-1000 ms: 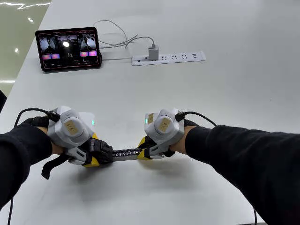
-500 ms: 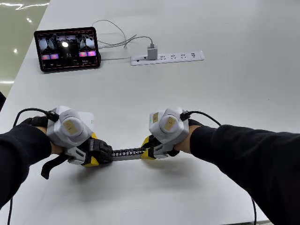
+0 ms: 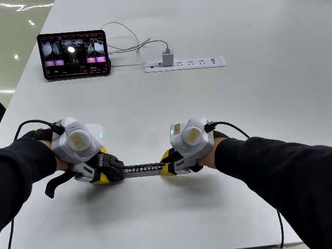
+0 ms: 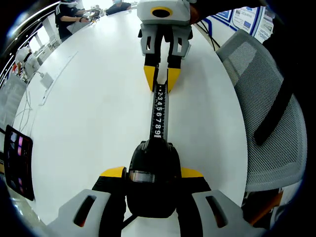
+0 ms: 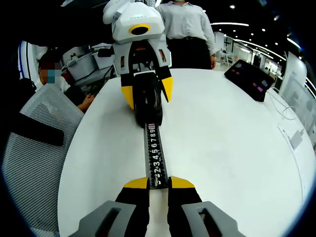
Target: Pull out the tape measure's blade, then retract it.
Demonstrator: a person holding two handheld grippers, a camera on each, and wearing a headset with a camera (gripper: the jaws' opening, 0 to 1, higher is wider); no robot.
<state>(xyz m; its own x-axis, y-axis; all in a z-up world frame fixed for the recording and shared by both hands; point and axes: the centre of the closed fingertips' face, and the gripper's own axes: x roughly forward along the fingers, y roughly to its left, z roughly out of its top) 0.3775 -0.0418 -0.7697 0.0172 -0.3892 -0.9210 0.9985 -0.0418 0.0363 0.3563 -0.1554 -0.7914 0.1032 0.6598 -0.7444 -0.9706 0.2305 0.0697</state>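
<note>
Head view: I keep both forearms low, close to near edge of table [image 3: 218,98], grippers facing each other. Left gripper [image 3: 105,173] clamps black tape measure [image 3: 112,167]; right gripper [image 3: 167,168] pinches tip of blade [image 3: 142,168]. Blade spans short gap between them. Wide bare tabletop beyond; tablet [image 3: 72,53] far left, power strip [image 3: 187,64] far centre, both well apart from grippers.

Left gripper view: jaws closed on case, blade runs straight to right gripper's yellow tips. Mesh chair [image 4: 266,123] past near table edge.

Right gripper view: jaws narrow, gripping blade end. Person [image 5: 185,29] stands beyond table's left end.
</note>
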